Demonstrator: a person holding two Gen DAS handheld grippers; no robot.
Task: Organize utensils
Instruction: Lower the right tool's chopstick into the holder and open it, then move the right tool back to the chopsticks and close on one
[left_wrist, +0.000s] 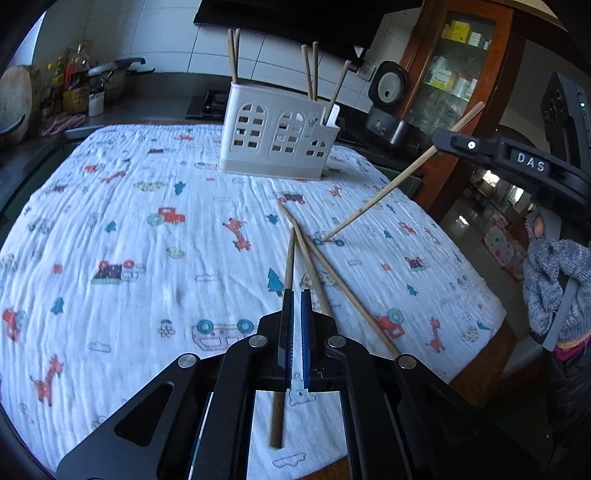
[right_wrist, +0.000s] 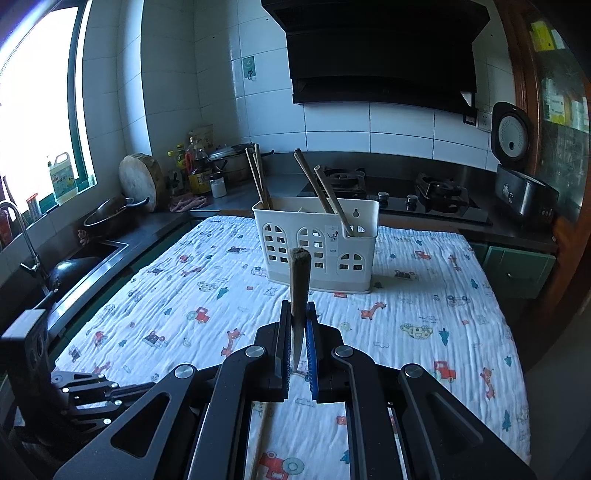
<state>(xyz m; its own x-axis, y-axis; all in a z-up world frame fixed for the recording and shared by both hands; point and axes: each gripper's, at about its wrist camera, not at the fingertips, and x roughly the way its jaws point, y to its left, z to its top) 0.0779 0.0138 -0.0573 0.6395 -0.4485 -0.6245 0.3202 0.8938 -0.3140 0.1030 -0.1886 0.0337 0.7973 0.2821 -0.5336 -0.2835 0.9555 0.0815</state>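
A white utensil holder (left_wrist: 279, 136) stands at the far side of the table and holds several chopsticks; it also shows in the right wrist view (right_wrist: 317, 243). My left gripper (left_wrist: 296, 295) is shut on a chopstick (left_wrist: 289, 264) low over the cloth. Two loose chopsticks (left_wrist: 332, 277) lie crossed beside it on the right. My right gripper (left_wrist: 439, 142) is shut on a chopstick (left_wrist: 388, 188) that slants down with its tip on the cloth. In the right wrist view that gripper (right_wrist: 298, 306) holds the chopstick (right_wrist: 299, 280) pointing up toward the camera.
A patterned white cloth (left_wrist: 129, 240) covers the table. A counter with bottles (right_wrist: 195, 166), a pot, a sink (right_wrist: 85, 258) and a gas stove (right_wrist: 406, 192) runs behind and to the left. A rice cooker (right_wrist: 517, 166) and a wooden cabinet (left_wrist: 461, 74) stand on the right.
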